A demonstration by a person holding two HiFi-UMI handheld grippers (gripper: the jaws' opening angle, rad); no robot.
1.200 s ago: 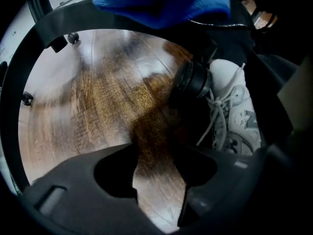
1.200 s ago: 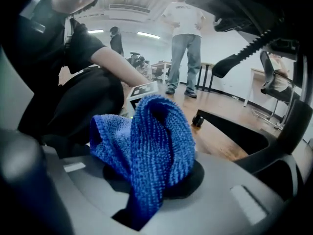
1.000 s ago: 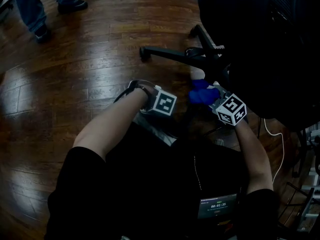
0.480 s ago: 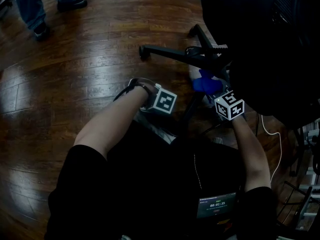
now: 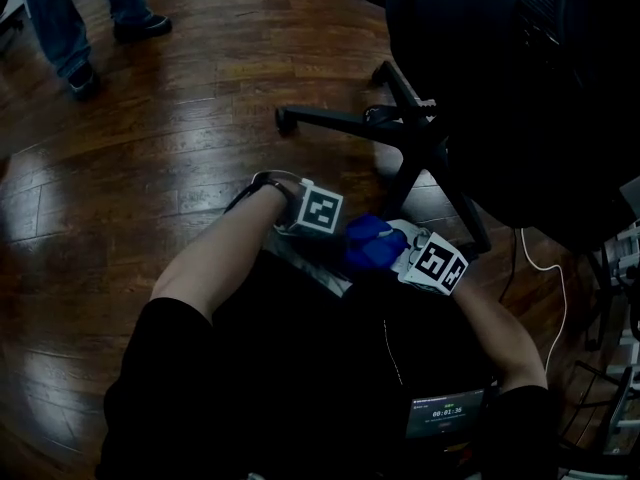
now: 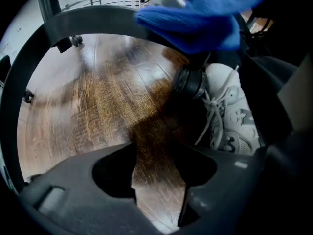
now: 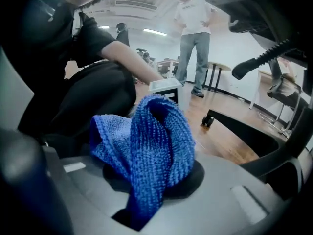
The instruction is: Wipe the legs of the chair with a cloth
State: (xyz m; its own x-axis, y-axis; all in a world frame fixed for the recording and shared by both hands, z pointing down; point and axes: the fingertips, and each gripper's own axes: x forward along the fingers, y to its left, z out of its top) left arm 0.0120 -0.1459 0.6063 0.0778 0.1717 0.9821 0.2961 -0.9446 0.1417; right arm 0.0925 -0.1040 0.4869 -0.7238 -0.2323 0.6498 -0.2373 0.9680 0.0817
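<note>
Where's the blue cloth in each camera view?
Head view: blue cloth just below centre.
Left gripper view: cloth at the top edge, right of centre.
Right gripper view: cloth at centre, clamped by the right gripper.
Shared landmark: wooden floor.

Open floor (image 5: 150,178) lies left of the chair legs (image 5: 335,119), clear up to a bystander's shoes (image 5: 85,76) in the far corner, while the seat (image 5: 500,88) overhangs them at right, where a cable (image 5: 548,268) trails.

Head camera looks steeply down; all share cloth (image 5: 368,246)
</note>
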